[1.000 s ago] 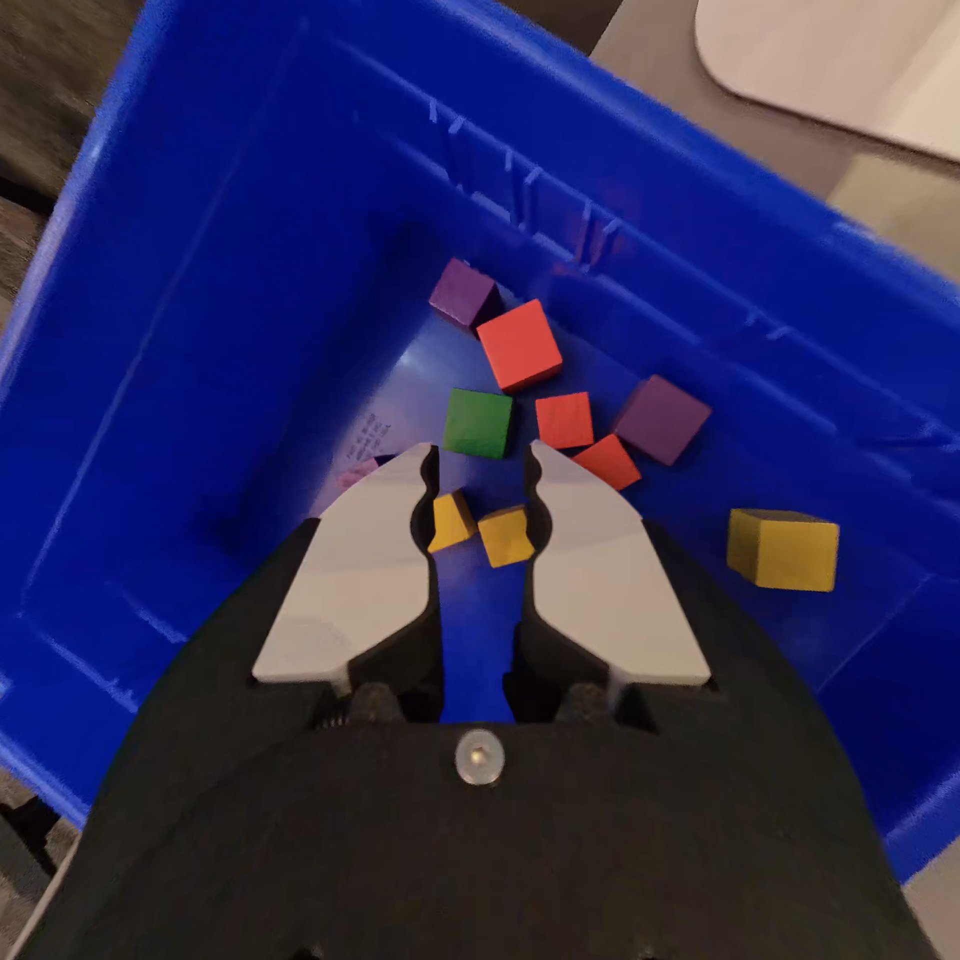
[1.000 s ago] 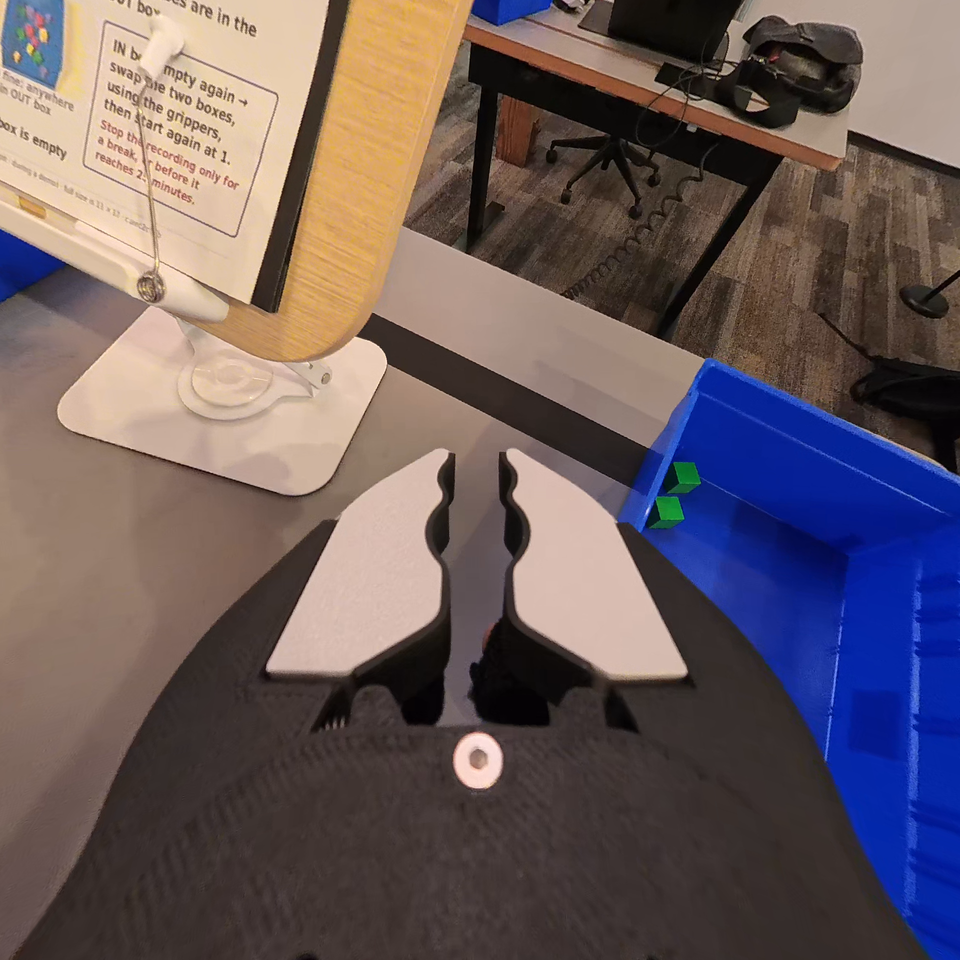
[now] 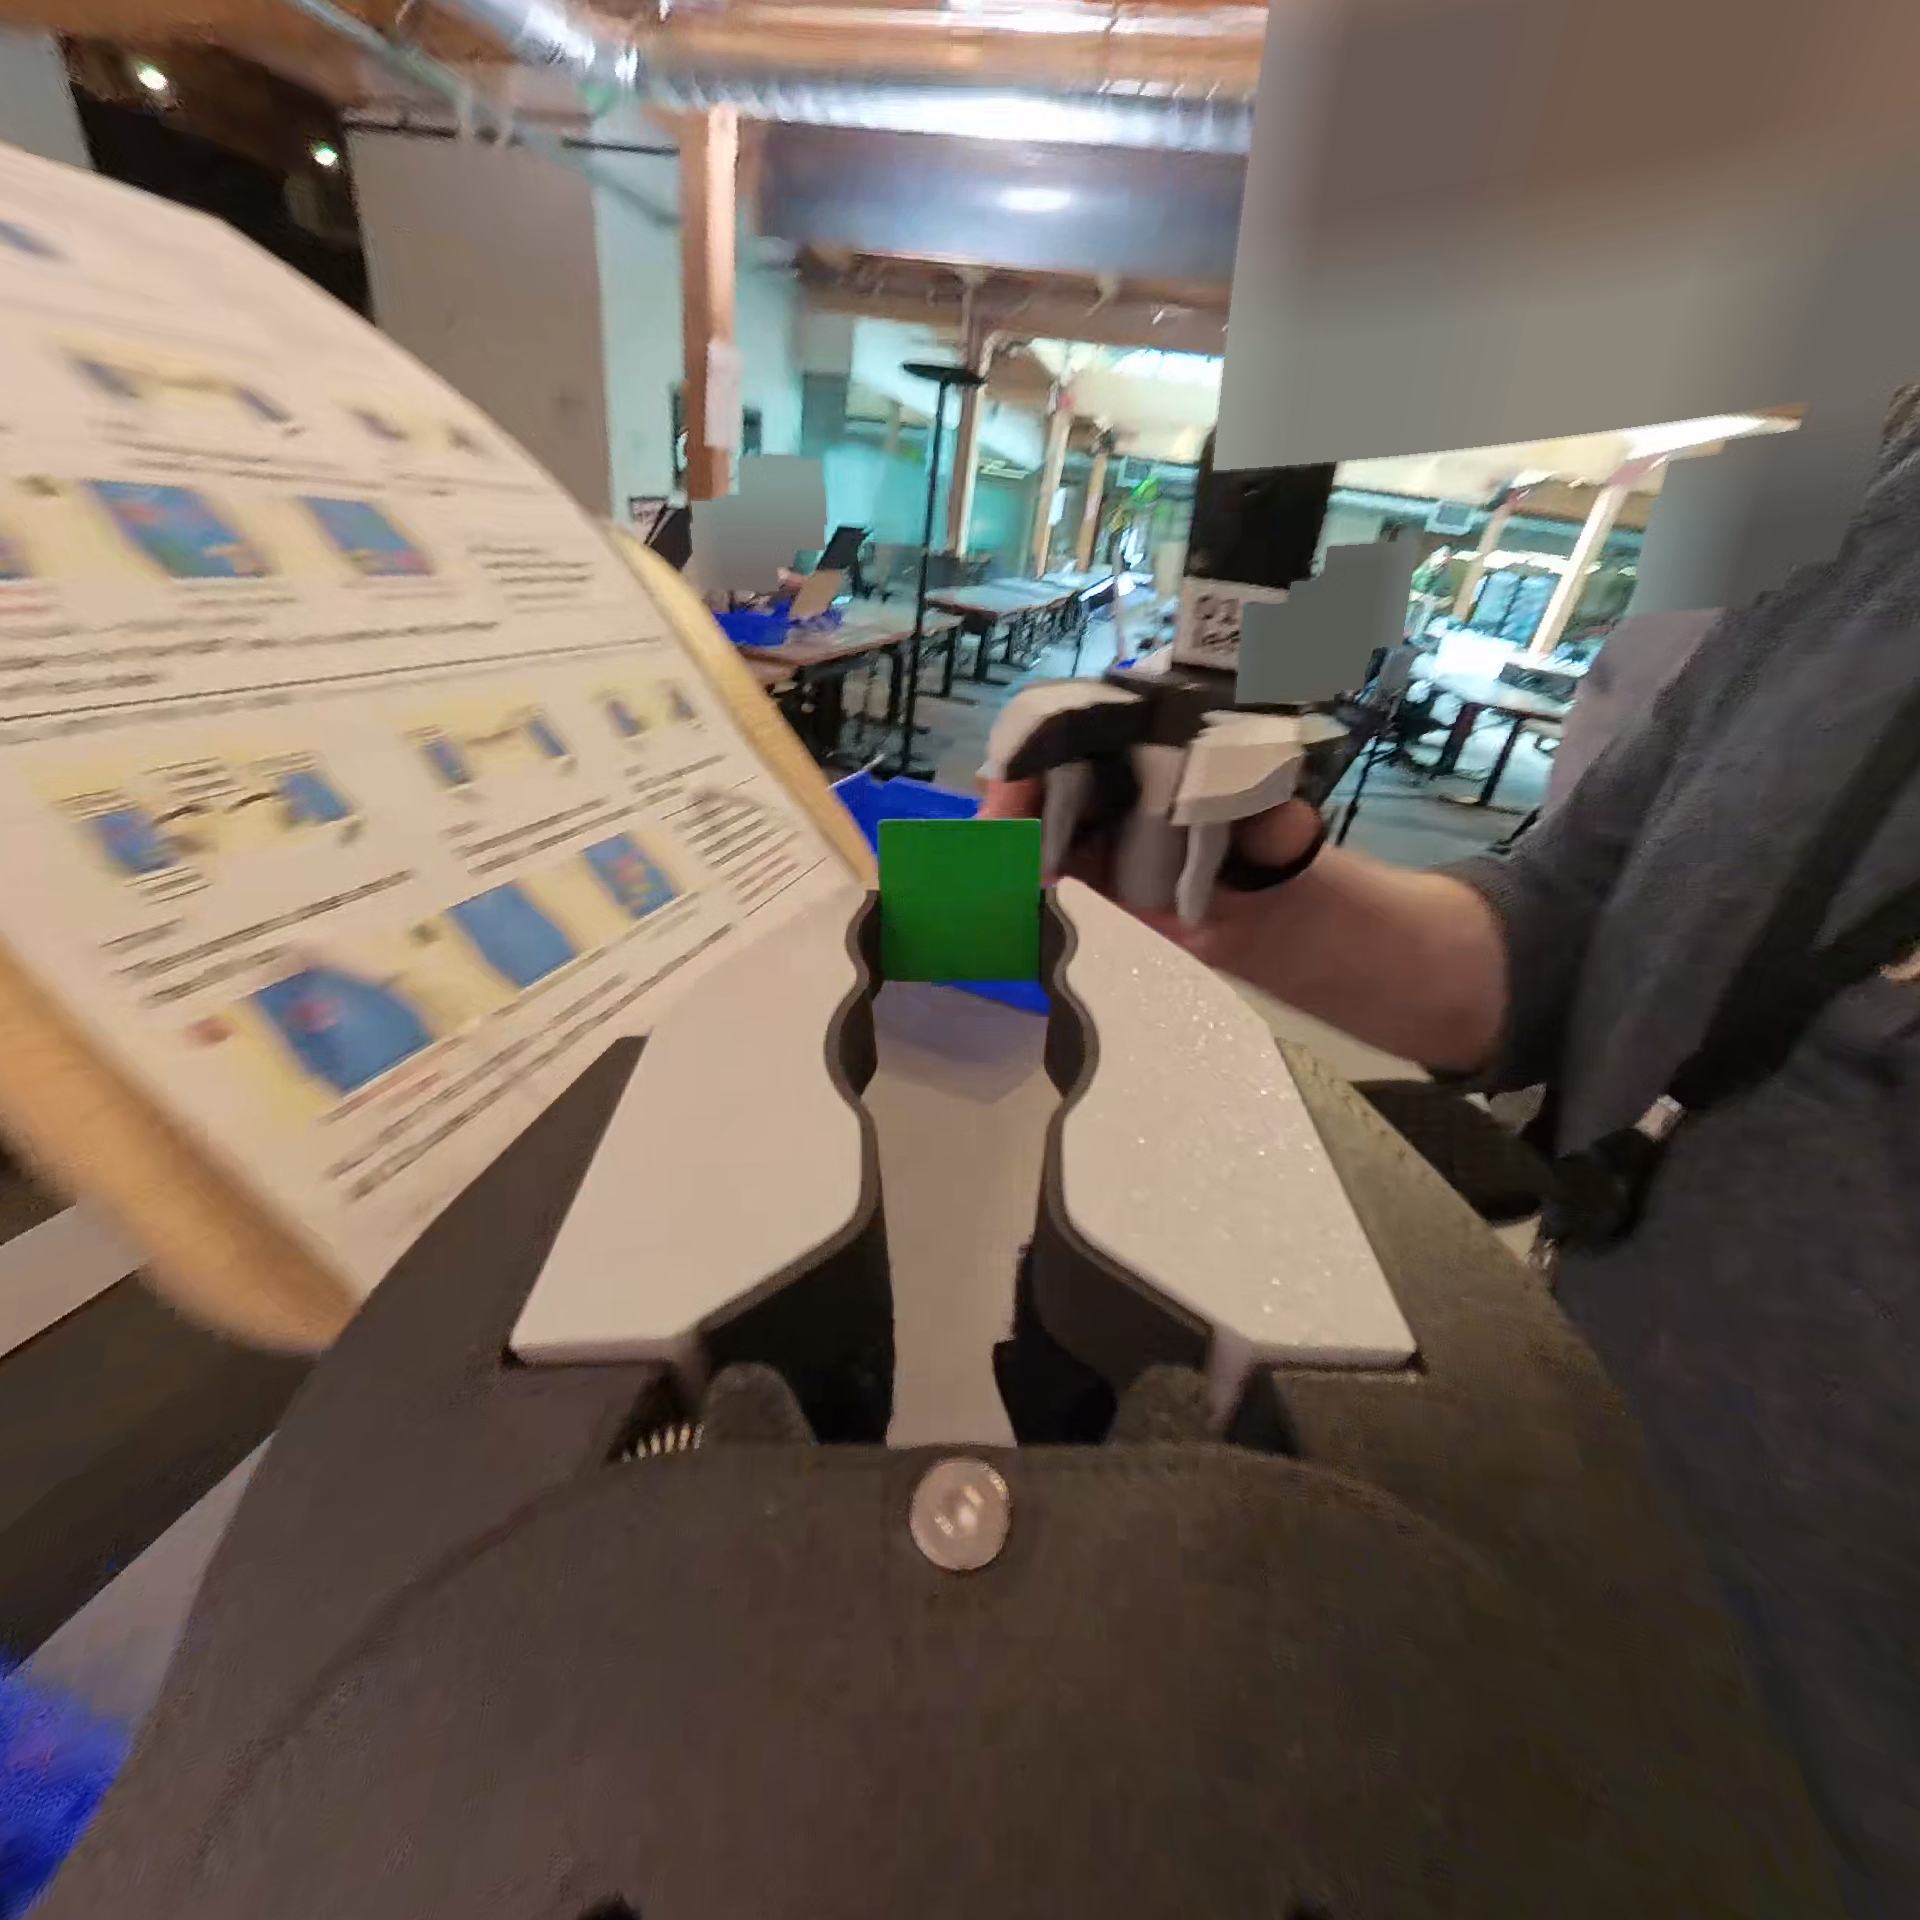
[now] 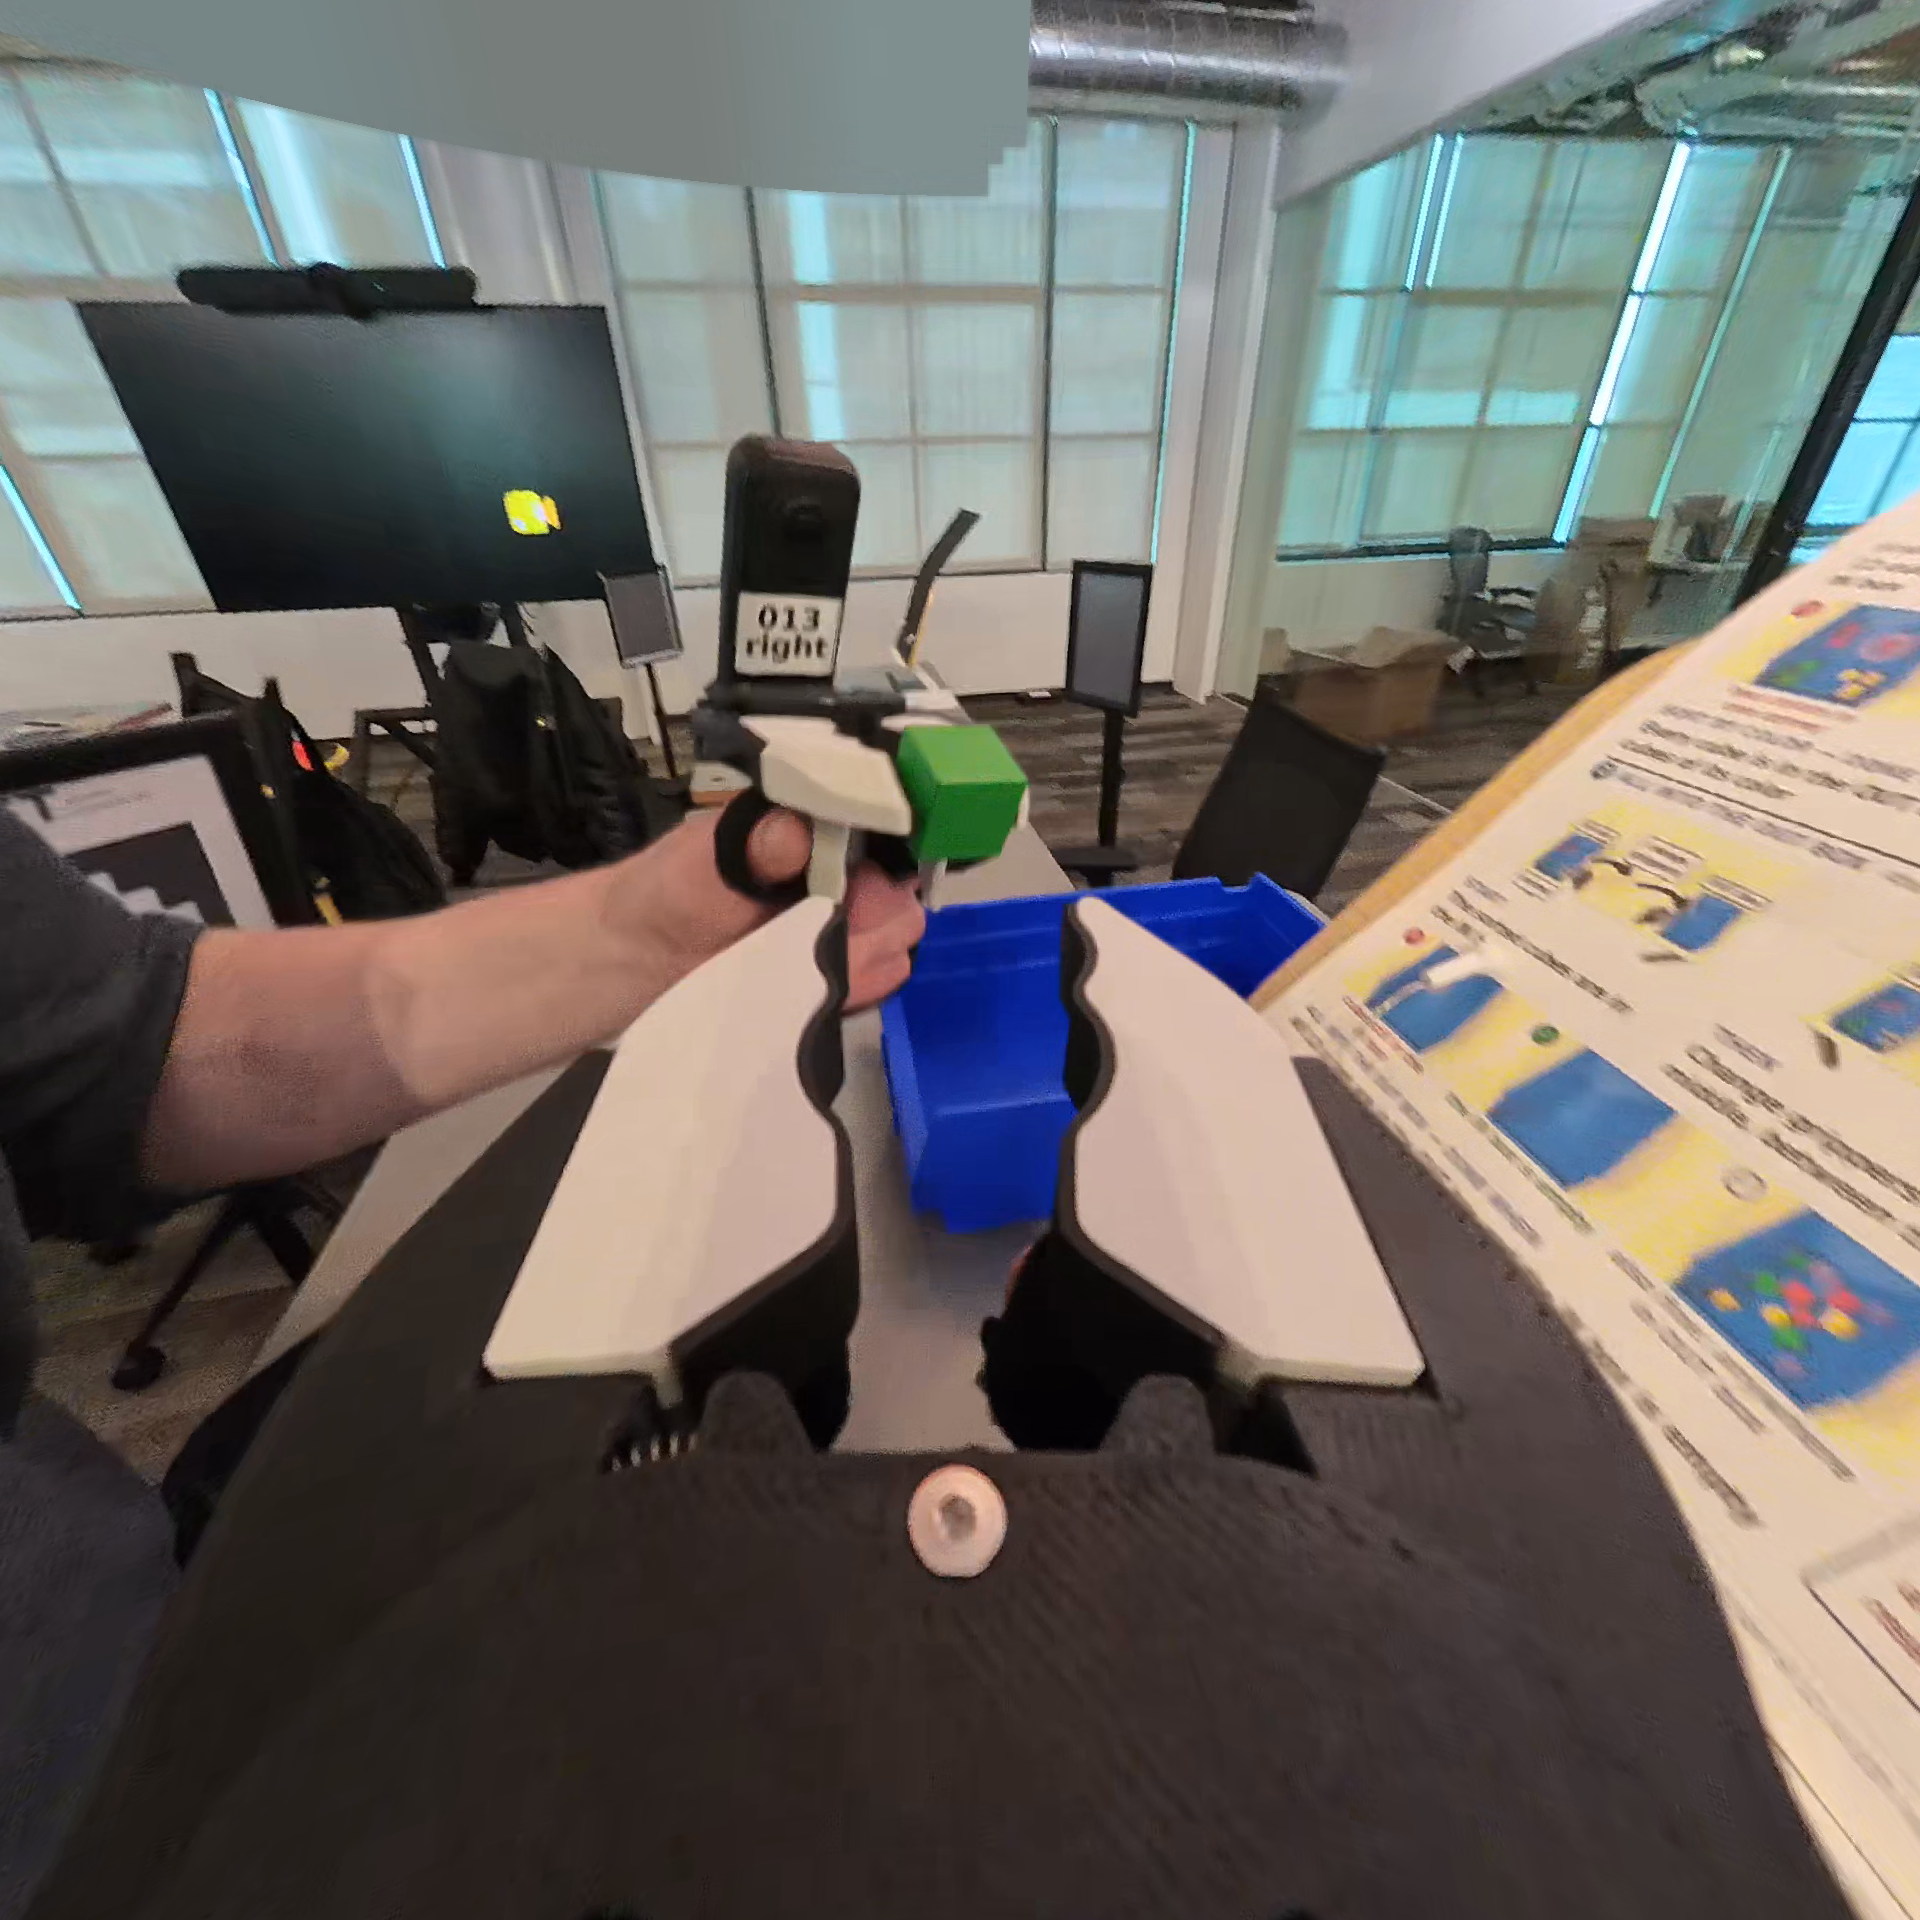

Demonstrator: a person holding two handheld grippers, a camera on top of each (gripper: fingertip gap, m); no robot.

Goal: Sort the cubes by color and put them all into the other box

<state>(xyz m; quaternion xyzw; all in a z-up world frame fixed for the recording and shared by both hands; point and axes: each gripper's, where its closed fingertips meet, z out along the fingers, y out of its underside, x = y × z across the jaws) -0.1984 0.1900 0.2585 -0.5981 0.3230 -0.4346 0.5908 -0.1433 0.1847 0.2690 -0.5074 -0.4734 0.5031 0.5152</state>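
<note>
Left gripper (image 3: 958,914) jaws clenched on a green cube (image 3: 958,899), both pads pressed against its sides, cube sticking out past the fingertips at frame centre in the left wrist view. Right wrist view shows the same left gripper (image 4: 961,800) from the side, upper centre of frame, raised in the air with the green cube (image 4: 961,795) at its tip, a hand (image 4: 821,914) gripping its handle just above the near rim of a blue box (image 4: 987,1122). Right gripper (image 4: 956,925) jaws released, wide gap, nothing between them; blue box visible through the gap, sitting on the grey worktop (image 4: 914,1351). In the left wrist view the right gripper (image 3: 1132,821) is right of centre, held by a hand (image 3: 1299,925), fingers pointing down. Instruction board (image 3: 312,727) fills the left of the left wrist view and the right edge of the right wrist view (image 4: 1662,1091), blurred. Dark screen (image 4: 364,447) upper left of the right wrist view.
</note>
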